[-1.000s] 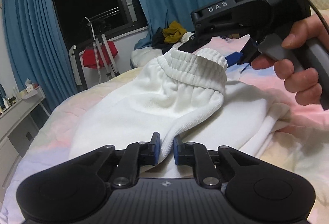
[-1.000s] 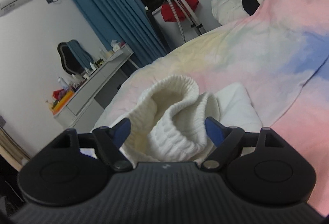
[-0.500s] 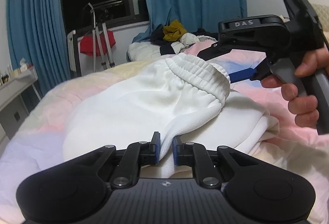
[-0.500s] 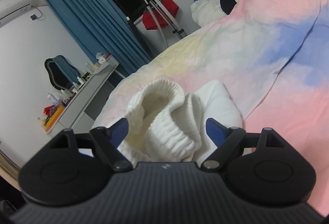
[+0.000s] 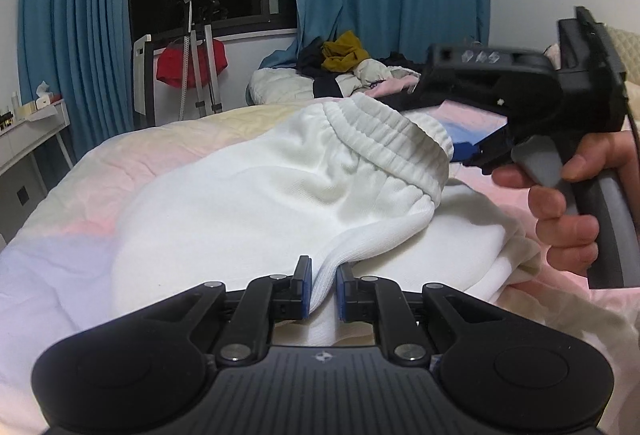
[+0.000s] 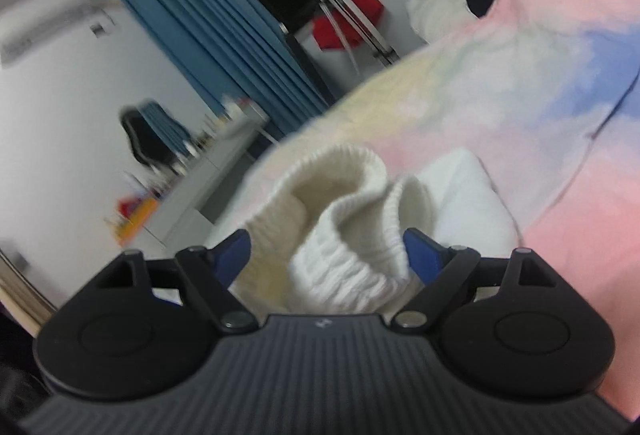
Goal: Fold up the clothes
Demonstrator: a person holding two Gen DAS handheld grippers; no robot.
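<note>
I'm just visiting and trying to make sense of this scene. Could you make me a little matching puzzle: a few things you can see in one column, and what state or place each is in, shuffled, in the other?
Things:
1. left gripper
2. right gripper
3. white garment
4. mustard-yellow cloth

States or places:
A. on top of the clothes pile at the far end of the bed
B. fingers spread wide, elastic waistband bunched between them
C. spread on the pastel bedcover
D. fingers pinched shut on a fold of white fabric

Pairs: 1-D, 2-B, 3-C, 4-A
</note>
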